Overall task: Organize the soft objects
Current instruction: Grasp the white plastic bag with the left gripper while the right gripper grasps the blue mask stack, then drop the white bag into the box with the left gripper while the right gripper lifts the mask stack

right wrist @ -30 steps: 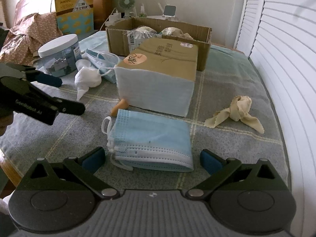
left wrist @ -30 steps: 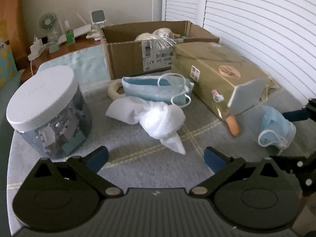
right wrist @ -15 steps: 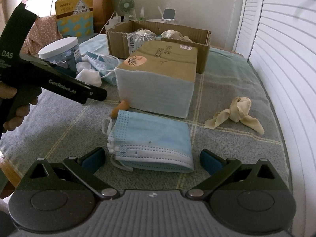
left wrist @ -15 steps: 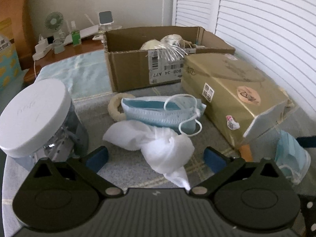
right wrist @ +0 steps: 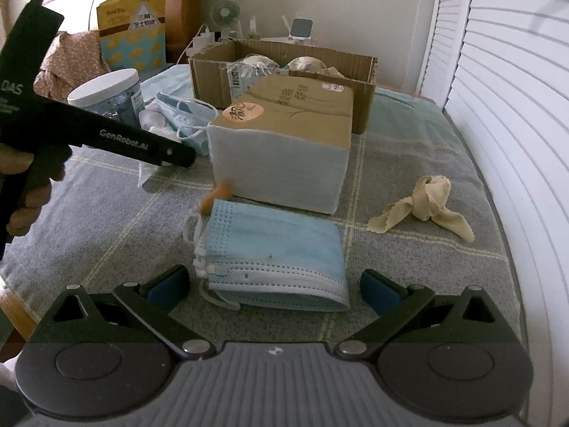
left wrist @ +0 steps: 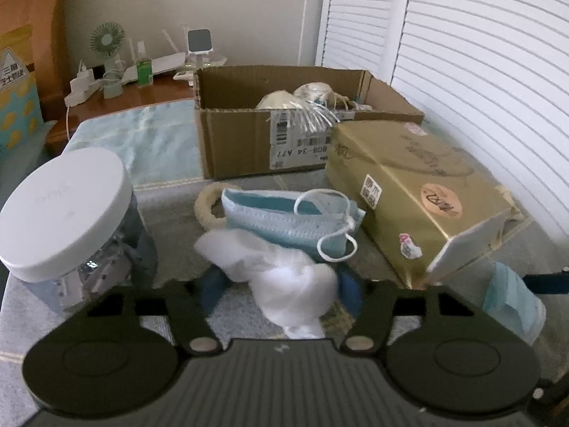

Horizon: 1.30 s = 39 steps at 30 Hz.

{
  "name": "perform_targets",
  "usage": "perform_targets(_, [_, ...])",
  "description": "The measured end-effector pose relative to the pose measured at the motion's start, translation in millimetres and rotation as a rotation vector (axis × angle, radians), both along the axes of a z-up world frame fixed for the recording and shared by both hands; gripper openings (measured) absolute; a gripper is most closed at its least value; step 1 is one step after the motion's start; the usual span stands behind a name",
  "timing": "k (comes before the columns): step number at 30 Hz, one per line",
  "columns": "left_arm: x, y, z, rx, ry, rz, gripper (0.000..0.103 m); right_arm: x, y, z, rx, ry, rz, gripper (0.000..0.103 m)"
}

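Nearest to us, in the left wrist view: the left gripper has its blue pads either side of the crumpled white tissue-like cloth. Its jaws are closing, with the cloth between them. The picture is blurred there, so we cannot say that the pads have pinched the cloth yet. We judge this the grasp step.

The relation that matters: the cloth lies straight ahead of the left gripper and low, on the grey plaid bed cover. Its bulk sits between the pads, and a thin tail runs back toward the camera. The left hand is plainly the nearer one to it.

Just beyond, touching the cloth's far edge, we note a folded blue surgical mask with white ear loops, long axis across the view. A cream ring lies behind its left end. A clear jar with a white lid stands to the left.

Farther still: the gold-wrapped rectangular package, then the open brown cardboard box, already holding some pale soft items. We take it as the likely destination.

Right wrist view: the right gripper stands released, holding nothing, with a stack of blue surgical masks just ahead between its spread fingers. A beige crumpled cloth lies apart to the right.
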State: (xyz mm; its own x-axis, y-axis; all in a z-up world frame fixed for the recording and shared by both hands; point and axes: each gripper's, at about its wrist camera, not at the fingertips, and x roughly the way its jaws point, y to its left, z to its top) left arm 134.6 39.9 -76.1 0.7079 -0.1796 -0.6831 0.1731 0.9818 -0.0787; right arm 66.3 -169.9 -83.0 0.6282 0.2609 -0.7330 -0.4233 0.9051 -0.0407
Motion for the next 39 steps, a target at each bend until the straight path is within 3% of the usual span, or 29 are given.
perform_targets(15, [-19,8,2,-0.004,0.017,-0.027,0.052,22,13,4,-0.018,0.067,0.042,0.103])
perform_targets(22, [-29,9,7,0.002,0.023,-0.069,0.051,20,13,11,-0.034,0.078,0.014,0.084])
perform_targets(39, [-57,18,44,-0.002,0.0,-0.178,0.05,1,11,46,-0.037,0.021,0.023,0.081])
